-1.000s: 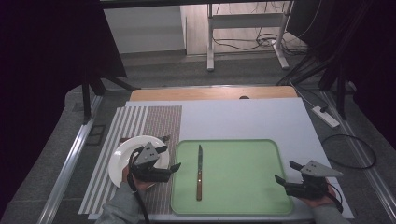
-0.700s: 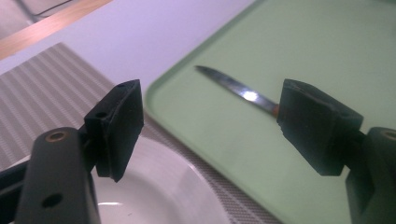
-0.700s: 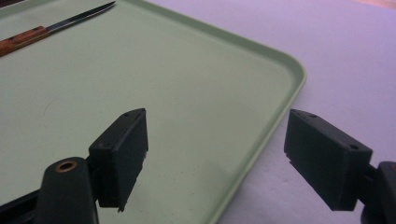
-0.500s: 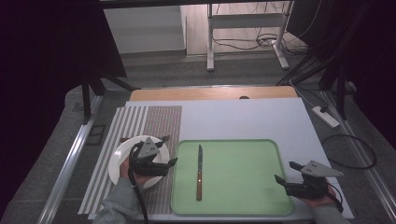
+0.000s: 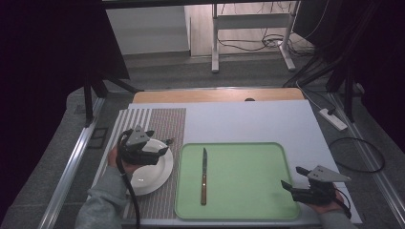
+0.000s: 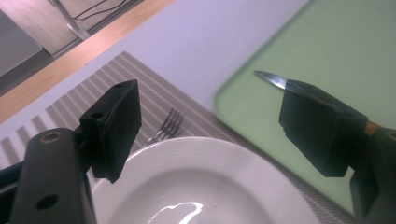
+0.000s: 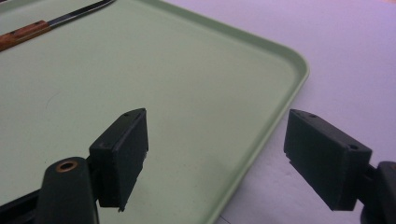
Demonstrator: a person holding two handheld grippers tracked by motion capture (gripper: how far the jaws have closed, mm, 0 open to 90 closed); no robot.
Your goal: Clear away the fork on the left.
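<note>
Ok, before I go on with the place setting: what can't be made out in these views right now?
- Fork: left gripper view shows its tines; the white plate hides the handle. In the high view it is too small, partly behind the left gripper.
- Knife: right gripper view cuts off its handle end at the frame edge.
- Green tray: its near corner lies behind the right gripper.

Dim room, dark edges, glare on white plate [image 6: 196, 186], close jaws blurred
</note>
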